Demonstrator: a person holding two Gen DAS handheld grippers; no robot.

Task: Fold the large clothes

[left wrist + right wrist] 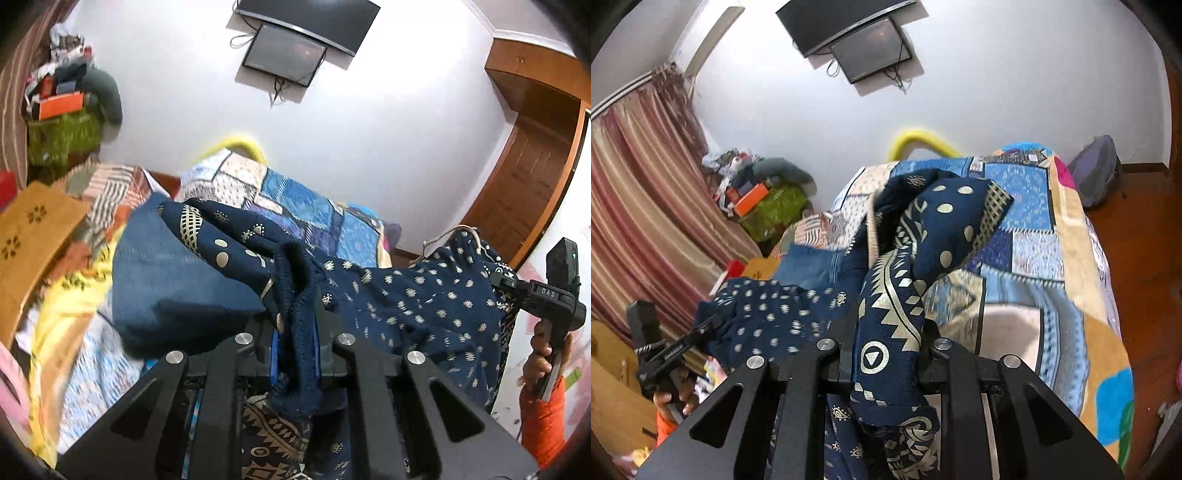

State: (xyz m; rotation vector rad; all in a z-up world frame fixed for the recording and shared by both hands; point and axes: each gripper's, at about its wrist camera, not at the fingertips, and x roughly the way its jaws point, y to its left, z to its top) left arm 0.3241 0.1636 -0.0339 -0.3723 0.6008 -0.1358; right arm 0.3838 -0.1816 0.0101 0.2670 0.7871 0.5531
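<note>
Clamped on a bunched dark knit edge of the garment, my left gripper point(297, 332) held its share of the navy printed garment point(417, 306) above the patchwork bedspread point(310, 210). From that grip the cloth ran rightward in a loose, sagging span, dotted with small pale motifs, to my other tool at the far edge of the left view. A blue denim piece point(177, 273) lay beside it on the bed, toward the left, and looked like a separate item.

Over on the right, my right gripper point(884, 363) was pinched shut on a thick twisted band of the same garment, the part with the gold zigzag border and a ringed triangle. More of it rose in a rumpled loop above the jaws and drooped over the bedspread, while a tail hung down below.

I judged the fabric light, soft and limp, with nothing stiff in it: it would drape and twist wherever it was unsupported, and the smooth print might slide through a shallow pinch. Both holds had gathered several layers at once, so the cloth was roped rather than flat. Better purchase, I thought, would be at two corners or along the firmer knit edge, spread well apart.
</note>
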